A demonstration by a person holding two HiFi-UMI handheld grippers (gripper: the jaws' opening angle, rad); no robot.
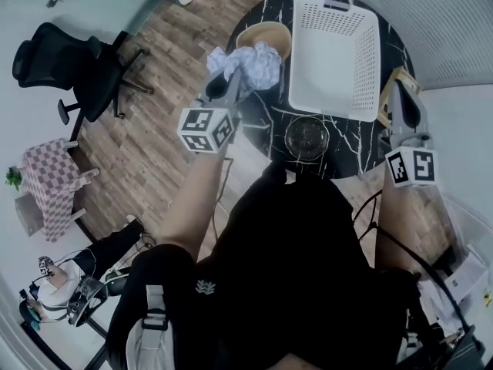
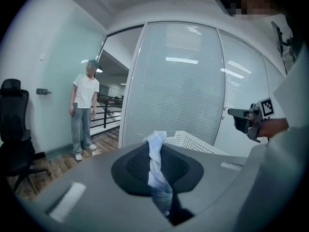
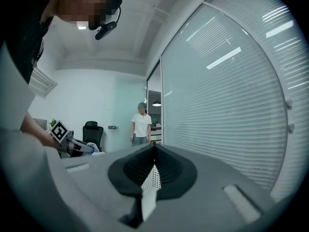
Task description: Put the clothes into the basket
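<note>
Left gripper view: the left gripper [image 2: 155, 151] jaws pinch a crumpled pale-blue cloth [image 2: 159, 182], seemingly soft and light, by a bunched fold; the right gripper [image 3: 153, 153] jaws clamp the white perforated plastic basket [image 3: 150, 180] by its rim

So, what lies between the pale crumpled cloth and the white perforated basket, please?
Head view: between pale crumpled cloth and white perforated basket lie only the round tan bowl's rim and bare black marbled tabletop.
</note>
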